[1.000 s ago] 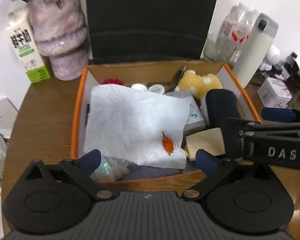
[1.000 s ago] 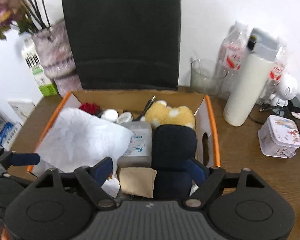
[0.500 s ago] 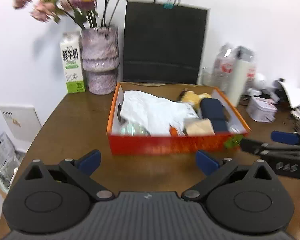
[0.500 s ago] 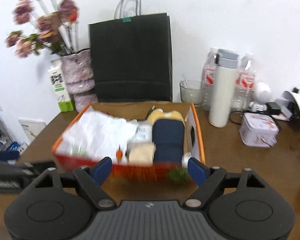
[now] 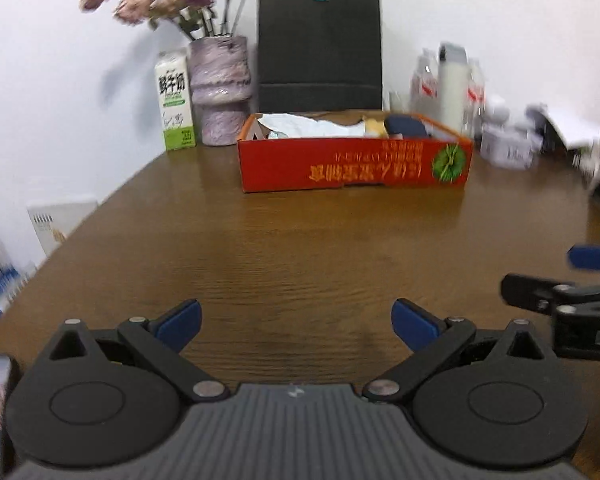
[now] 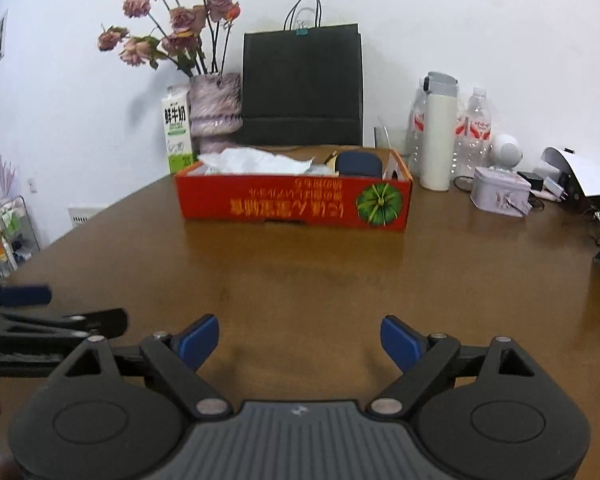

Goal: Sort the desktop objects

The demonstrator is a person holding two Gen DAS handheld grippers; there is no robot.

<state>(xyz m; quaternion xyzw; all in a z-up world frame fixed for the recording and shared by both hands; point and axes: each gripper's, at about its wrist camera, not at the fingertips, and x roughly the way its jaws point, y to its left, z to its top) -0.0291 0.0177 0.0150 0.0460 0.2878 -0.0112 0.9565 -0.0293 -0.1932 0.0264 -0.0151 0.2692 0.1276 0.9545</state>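
Left gripper [image 5: 296, 320]: blue-padded fingers spread wide, nothing between them, hovering over bare brown wooden tabletop [image 5: 300, 248]. Right gripper [image 6: 300, 338]: same, fingers wide apart and empty; it sits just right of the left one, its tip showing at the right edge of the left view.

Ahead-left of both finger pairs, well apart: green-and-white milk carton [image 6: 177, 134], then purple mottled ceramic vase of dried pink flowers [image 6: 214, 108], touching or nearly so. Straight ahead, well beyond the fingertips: red cardboard box with orange print and a green pumpkin picture [image 6: 292, 202]. It holds the sorted stuff: crumpled white tissue paper [image 6: 256, 162] at its left, dark navy pouch [image 6: 358, 164] toward its right, something yellow between them, too small to name. Behind it a black paper shopping bag [image 6: 302, 88]. Ahead-right: white thermos bottle [image 6: 436, 136] among clear water bottles, small lilac printed tin [image 6: 500, 196], cables and white paper at the far right.

Judgement: sorting looks finished or nearly so; no loose item lies near the fingers.

Risks:
- The tissue heaps above the box rim; a careless reach in could drag it out.
- Going for the tin could knock the thermos or bottles, which are tall and close together.
- The grippers are close side by side, so they could clash if either swings inward.
- The left view is blurred, so positions there are unreliable.
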